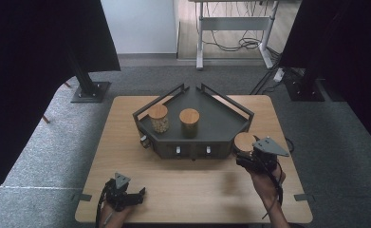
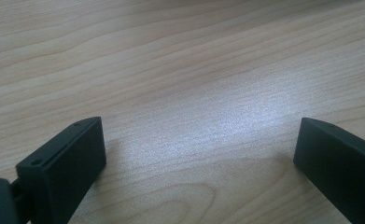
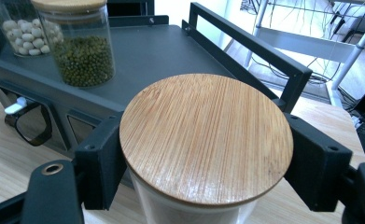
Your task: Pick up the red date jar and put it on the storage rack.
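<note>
The right gripper (image 3: 203, 163) clamps both jaws on a glass jar with a bamboo lid (image 3: 206, 140) — it sits just off the dark corner shelf's (image 1: 221, 121) front right end. On that shelf stand a jar of green beans (image 3: 82, 51) and a jar of pale beans (image 3: 24, 30). Well clear of the shelf, near the table's (image 2: 180, 70) front left edge, the left gripper (image 2: 199, 154) rests with jaws wide apart — nothing between them.

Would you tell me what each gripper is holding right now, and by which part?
The right gripper is shut on the jar, gripping its sides just under the bamboo lid. The left gripper is open above the table, holding nothing.
</note>
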Demonstrator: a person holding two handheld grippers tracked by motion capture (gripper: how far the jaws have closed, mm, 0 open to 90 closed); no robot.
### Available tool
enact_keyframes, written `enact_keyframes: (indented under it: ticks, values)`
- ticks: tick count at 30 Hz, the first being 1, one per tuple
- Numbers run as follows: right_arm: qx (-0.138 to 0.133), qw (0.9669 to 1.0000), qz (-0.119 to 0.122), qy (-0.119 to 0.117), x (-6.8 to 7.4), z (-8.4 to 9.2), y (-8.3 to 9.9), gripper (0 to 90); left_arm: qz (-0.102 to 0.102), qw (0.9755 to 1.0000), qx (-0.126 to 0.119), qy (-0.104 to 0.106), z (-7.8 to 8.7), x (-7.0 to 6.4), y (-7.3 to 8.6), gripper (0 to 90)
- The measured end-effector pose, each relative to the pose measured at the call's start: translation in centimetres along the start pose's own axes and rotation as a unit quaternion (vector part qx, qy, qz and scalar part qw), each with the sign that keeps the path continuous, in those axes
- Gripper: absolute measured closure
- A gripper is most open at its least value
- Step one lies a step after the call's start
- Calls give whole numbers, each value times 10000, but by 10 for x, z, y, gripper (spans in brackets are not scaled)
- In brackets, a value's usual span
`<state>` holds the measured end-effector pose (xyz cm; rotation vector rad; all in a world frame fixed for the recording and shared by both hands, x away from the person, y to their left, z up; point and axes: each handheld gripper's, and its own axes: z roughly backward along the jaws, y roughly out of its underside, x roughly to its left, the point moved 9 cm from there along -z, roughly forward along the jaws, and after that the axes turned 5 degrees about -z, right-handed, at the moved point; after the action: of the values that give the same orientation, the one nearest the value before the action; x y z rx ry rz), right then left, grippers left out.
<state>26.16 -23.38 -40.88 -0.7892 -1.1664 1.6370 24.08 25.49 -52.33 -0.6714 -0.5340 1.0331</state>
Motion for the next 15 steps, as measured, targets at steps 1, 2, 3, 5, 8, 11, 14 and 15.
enact_keyframes:
  ticks: [1, 2, 3, 5, 8, 11, 14, 15]
  values:
    - [-4, 10000, -6, -9, 0, 0, -1, 228, -1, 10000, 0, 1, 0, 0, 0, 20]
    - [-6, 10000, -8, -15, 1, 0, -3, 228, -3, 10000, 5, 3, 0, 0, 0, 20]
    - [-12, 10000, -6, -20, 1, -1, -4, 228, -1, 10000, -1, 1, 0, 0, 0, 20]
    - [-24, 10000, 0, -27, 2, -1, -6, 228, -3, 10000, -1, 2, 0, 0, 0, 20]
    - [-31, 10000, 10, -41, 3, -1, -10, 228, -5, 10000, -1, 5, 0, 0, 0, 20]
    - [-46, 10000, 20, -51, 3, -2, -14, 228, -7, 10000, 0, 5, 0, 0, 0, 20]
    - [-63, 10000, 16, -68, 4, -3, -17, 228, -8, 10000, 6, 6, 0, 0, 0, 20]
    - [-67, 10000, 10, -69, 4, -4, -18, 228, -8, 10000, 6, 7, 0, 0, 0, 20]
